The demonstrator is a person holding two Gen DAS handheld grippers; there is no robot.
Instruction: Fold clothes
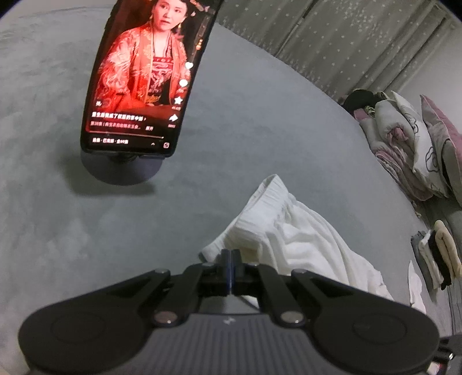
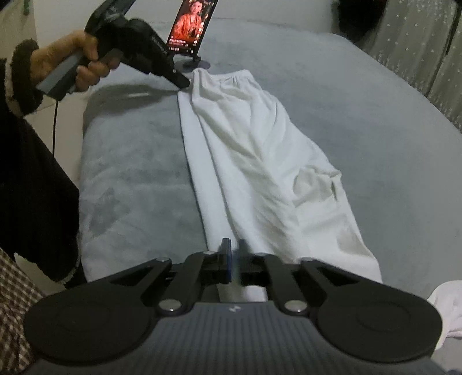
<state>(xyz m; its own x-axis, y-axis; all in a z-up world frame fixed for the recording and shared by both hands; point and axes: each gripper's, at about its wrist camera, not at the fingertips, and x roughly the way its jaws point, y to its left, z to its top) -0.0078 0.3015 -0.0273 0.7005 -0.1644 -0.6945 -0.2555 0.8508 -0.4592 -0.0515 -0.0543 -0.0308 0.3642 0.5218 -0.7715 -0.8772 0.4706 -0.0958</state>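
White trousers [image 2: 260, 150] of a soft, crinkled cloth lie lengthwise on a bed [image 2: 361, 115] covered in a grey-blue plush sheet; the gathered waistband sits at the far end, near a phone [image 2: 192, 27] on a round-based stand. The left claw [image 2: 184, 83], held by a hand [image 2: 72, 63] in a dark fleecy cuff, is pinched shut on the waistband corner; in its own view the two black fingers meet with blue pads pressed together over the ribbed white edge [image 1: 231, 259]. The right claw [image 2: 234, 253] is at the near end of the trousers, its fingers nearly together over the cloth, though motion blur hides whether they truly grip it. The phone screen shows a figure in red robes and lines of small writing too blurred to read. At the bed's edge lie a heap of patterned pink-and-grey bedding [image 1: 410, 144] and a small stack of folded items [image 1: 433, 253]. Star-dotted curtains [image 1: 346, 40] hang behind.
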